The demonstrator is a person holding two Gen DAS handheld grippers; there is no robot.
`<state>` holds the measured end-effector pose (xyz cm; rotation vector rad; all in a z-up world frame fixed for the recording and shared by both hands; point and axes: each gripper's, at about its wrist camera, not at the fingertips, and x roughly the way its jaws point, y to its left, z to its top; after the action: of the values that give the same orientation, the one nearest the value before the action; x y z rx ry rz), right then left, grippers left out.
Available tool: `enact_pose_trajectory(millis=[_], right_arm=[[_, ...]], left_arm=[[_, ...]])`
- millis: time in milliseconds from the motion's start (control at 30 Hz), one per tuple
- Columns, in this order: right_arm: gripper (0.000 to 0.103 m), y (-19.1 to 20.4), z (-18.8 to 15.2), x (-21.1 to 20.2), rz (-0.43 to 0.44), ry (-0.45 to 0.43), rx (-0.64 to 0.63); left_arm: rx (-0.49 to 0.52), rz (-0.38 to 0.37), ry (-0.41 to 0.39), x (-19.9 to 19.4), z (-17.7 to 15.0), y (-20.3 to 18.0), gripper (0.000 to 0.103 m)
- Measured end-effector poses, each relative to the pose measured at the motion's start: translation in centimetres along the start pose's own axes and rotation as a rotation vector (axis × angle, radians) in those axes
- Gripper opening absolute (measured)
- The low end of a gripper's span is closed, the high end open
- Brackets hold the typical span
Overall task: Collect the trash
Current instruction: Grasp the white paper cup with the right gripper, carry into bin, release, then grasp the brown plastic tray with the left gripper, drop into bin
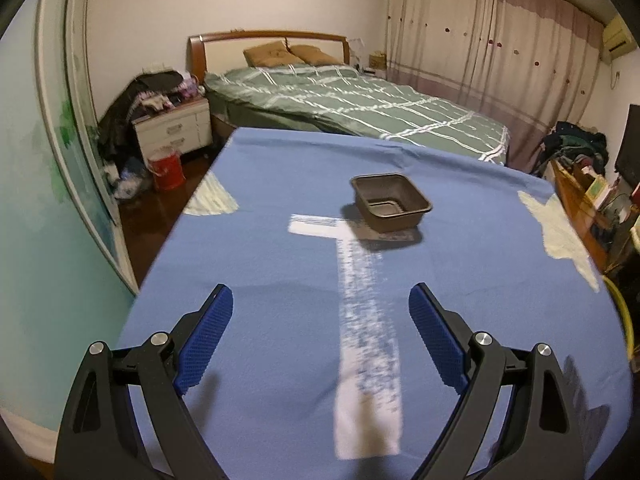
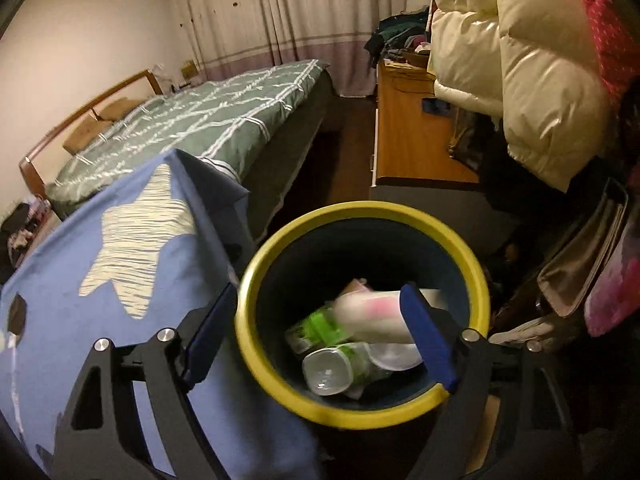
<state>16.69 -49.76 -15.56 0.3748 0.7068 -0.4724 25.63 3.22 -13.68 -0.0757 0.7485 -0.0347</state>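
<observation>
Now my left gripper (image 1: 320, 334), open and empty, faces the black tray (image 1: 391, 202) straight ahead; right gripper (image 2: 320, 332), open, hangs over the bin (image 2: 256, 344).

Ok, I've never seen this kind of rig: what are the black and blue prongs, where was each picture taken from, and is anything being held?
A person holds a two-fingered claw in each hand, and each claw has a fisheye camera looking along its fingers. The left claw hovers open and empty over the blue tablecloth, where a dark plastic tray sits. The right claw is open above a yellow-rimmed bin beside the table. A blurred white cup sits between its fingers, apparently ungripped, over bottles.
</observation>
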Motion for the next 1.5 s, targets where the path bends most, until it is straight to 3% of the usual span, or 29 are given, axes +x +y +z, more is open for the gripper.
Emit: enact_pose_trajectory(millis=[267, 533, 933, 1033, 1067, 1300, 1500], right_arm=[[0.079, 1.0, -1.8, -2.7, -0.006, -0.110, -0.030], [0.082, 1.1, -1.6, -3.0, 0.016, -0.106, -0.024], [0.082, 1.1, -1.8, -3.1, 0.042, -0.081, -0.001], [0.082, 1.0, -1.8, -2.8, 0.050, -0.071, 0.006], [0.082, 0.9, -1.7, -2.7, 0.052, -0.069, 0.008], [0.082, 1.4, -2.2, -3.2, 0.041, -0.066, -0.047], [0.082, 0.4, -2.7, -4.8, 0.047, -0.040, -0.096]], left_arm=[[0.009, -0.015, 0.064, 3.0, 3.0, -2.3, 0.092], [0.003, -0.054, 0.169, 8.9, 5.5, -5.9, 0.092], [-0.057, 0.054, 0.213, 15.2, 8.1, -7.6, 0.090], [-0.054, 0.059, 0.206, 15.5, 8.3, -7.4, 0.071], [-0.049, 0.046, 0.201, 15.6, 8.4, -7.4, 0.069], [0.022, -0.005, 0.153, 13.0, 8.9, -10.1, 0.068], [0.126, -0.126, 0.095, 8.6, 9.3, -17.2, 0.068]])
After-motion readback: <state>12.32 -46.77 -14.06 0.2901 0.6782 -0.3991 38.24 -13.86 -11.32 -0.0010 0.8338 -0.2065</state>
